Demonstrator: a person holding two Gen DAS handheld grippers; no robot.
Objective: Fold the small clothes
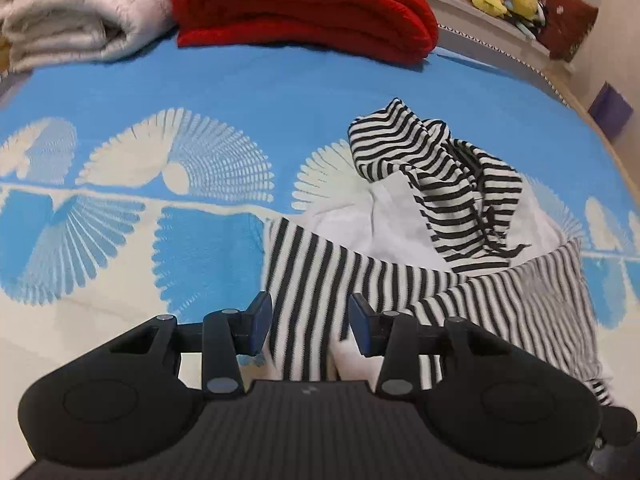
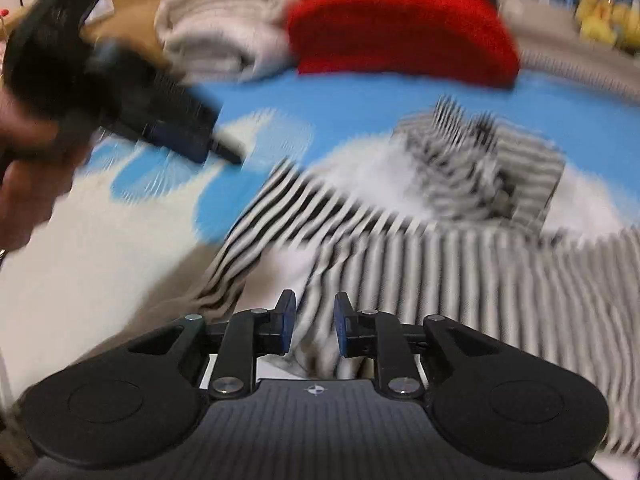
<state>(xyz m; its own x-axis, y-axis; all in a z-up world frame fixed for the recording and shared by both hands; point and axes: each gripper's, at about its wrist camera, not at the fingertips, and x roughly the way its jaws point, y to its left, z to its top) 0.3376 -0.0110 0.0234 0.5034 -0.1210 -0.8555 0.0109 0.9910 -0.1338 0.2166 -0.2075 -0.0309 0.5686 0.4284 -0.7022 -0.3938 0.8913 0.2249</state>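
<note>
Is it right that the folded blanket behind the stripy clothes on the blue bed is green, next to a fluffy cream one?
Not quite. The folded blanket is red, not green, as the left wrist view shows clearly. The rest holds: it lies behind the stripy clothes on the blue bed cover, next to a fluffy cream blanket.

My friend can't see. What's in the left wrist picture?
A crumpled black-and-white striped garment lies on a blue bedspread with white fan shapes. The left gripper hangs over the garment's near edge, its fingers apart and holding nothing. At the back sit a folded red blanket and a cream one.
</note>
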